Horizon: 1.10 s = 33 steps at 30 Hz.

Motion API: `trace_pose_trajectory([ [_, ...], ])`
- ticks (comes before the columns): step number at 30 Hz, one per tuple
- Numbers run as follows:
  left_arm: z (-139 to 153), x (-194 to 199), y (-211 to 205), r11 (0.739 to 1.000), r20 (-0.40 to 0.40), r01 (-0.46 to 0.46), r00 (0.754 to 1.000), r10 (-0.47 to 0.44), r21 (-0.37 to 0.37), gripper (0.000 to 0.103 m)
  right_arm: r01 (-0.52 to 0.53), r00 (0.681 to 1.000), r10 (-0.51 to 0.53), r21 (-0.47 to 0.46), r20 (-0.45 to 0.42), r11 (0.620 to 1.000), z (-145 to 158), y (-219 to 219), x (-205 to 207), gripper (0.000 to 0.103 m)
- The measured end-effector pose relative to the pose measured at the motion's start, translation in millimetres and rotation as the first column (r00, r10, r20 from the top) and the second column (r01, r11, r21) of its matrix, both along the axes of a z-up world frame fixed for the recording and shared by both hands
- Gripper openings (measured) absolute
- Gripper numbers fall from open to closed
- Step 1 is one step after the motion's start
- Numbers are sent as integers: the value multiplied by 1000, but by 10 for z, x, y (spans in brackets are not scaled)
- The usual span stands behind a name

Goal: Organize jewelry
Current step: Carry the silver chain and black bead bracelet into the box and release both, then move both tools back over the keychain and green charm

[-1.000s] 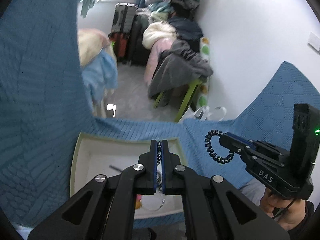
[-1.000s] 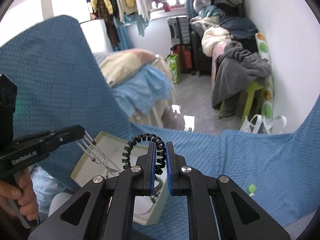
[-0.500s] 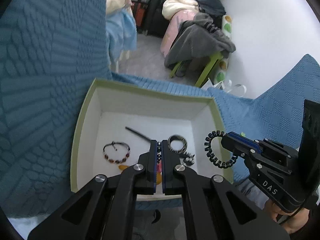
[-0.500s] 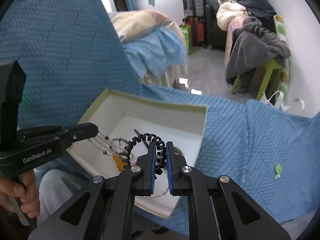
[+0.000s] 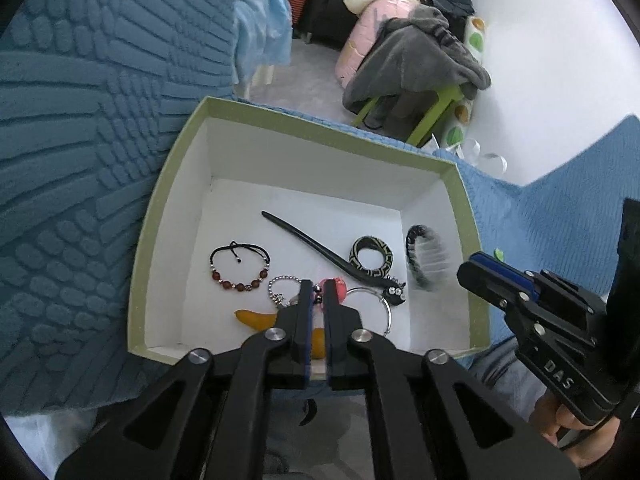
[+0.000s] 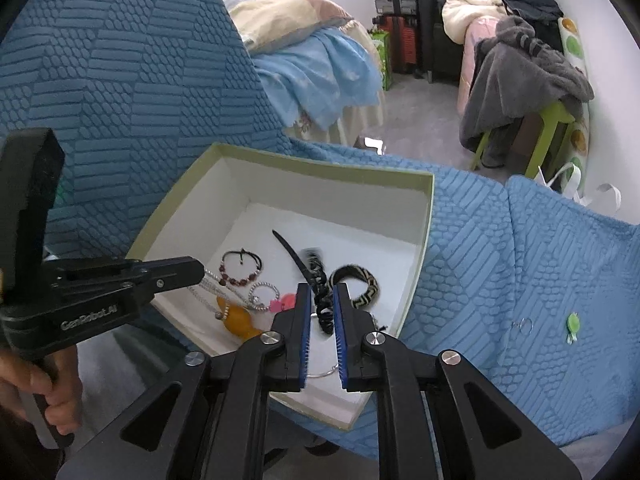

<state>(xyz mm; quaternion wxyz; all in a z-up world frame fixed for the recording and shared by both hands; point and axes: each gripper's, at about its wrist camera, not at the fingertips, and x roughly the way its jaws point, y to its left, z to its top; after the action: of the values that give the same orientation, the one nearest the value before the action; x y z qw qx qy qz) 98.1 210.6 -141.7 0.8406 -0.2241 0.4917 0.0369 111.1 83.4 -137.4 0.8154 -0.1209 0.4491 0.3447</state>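
Note:
A white box with a green rim [image 5: 172, 184] [image 6: 424, 240] lies on the blue bedspread. It holds a red bead bracelet [image 5: 239, 268], a black hair stick [image 5: 308, 242], a patterned bangle [image 5: 372, 258] [image 6: 356, 284], a yellow piece [image 5: 256, 319] and a silver ring. My left gripper [image 5: 314, 292] is shut on a beaded silver necklace [image 6: 210, 290] over the box. My right gripper [image 6: 320, 300] is open; the black coil bracelet [image 6: 318, 292] [image 5: 424, 256], blurred, falls between its fingers into the box.
A small green clip [image 6: 573, 326] and a thin ring [image 6: 524, 325] lie on the bedspread right of the box. Beyond the bed edge are a second bed [image 6: 320, 56], a clothes-piled green stool [image 6: 528, 80] and suitcases.
Both grippers tilted down over the box. My right gripper opened and let go of the black coil bracelet, which drops into the box. The left still holds the necklace.

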Motion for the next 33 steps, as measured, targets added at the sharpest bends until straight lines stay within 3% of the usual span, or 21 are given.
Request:
trace_pose_trajectory([
  [2,74,-31,25,1000,24,-20,1000,20,4,46,5,1000,-6,19,11,1000,77,-25,6,34],
  [3,117,-55,32,999,42,-32,999,31,13,50,6,1000,-6,33,18,999,119,-42,8,35],
  [9,428,-107,-39,996,116,-59,992,52,65,51,-4,996,-5,97,92,995,444,-175,22,35],
  [20,893,69,-481,996,235,-67,971,50,66,51,23,974,-59,166,220,986,994,-670,81,35],
  [26,1002,197,-746,998,274,-44,961,29,50,51,57,958,-101,166,269,984,1096,-970,154,35],
  [33,916,344,-1105,999,276,-16,961,2,48,51,111,950,-155,169,270,979,974,-1358,327,35],
])
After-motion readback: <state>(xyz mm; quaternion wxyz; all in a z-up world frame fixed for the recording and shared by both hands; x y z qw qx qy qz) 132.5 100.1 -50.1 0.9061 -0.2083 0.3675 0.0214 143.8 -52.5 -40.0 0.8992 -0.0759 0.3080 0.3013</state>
